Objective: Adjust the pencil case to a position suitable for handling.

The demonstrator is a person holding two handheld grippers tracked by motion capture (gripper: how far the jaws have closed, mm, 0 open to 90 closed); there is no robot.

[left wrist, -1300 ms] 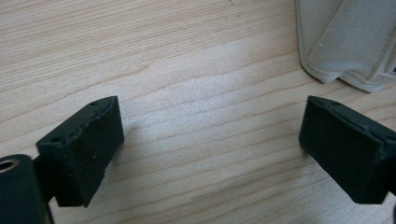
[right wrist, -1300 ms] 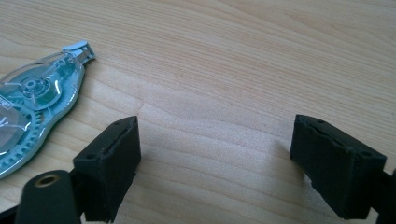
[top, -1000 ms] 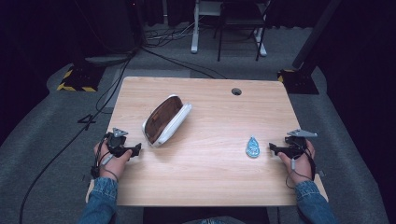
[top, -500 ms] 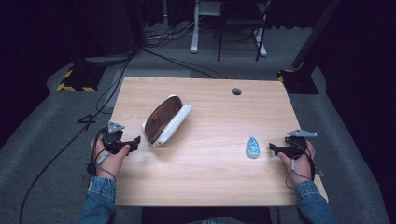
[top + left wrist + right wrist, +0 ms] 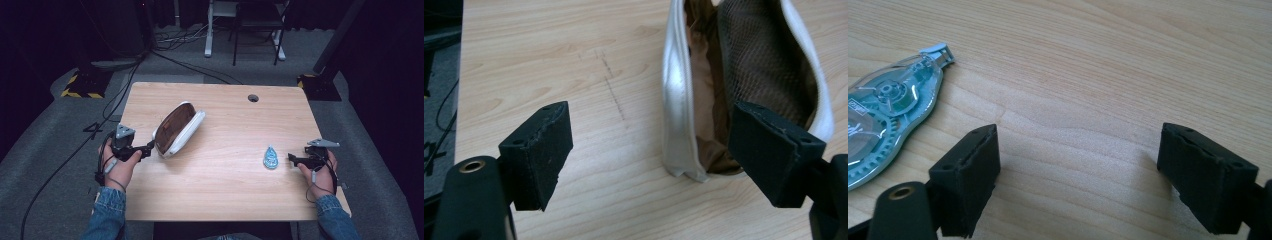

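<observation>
White faux-leather pencil pouch lies unzipped near the left-middle of the wooden table, mouth gaping toward me, brown lining and a mesh pocket visible inside; my left gripper hovers just beside its near end, jaws wide apart, nothing between the pads; in the left gripper view the pouch sits ahead and right, its near corner partly behind one pad; soft, light, floppy by the look of it, walls will fold under a squeeze, smooth skin likely a bit slippery; best hold is one side of the open rim, pad inside and pad outside, pinching the seam edge.

Teal see-through correction tape dispenser lies flat on the right side, well apart from the pouch; my right gripper rests near it, jaws spread, empty; hard plastic, light, may skid on the wood; grip across its narrow flanks.
</observation>
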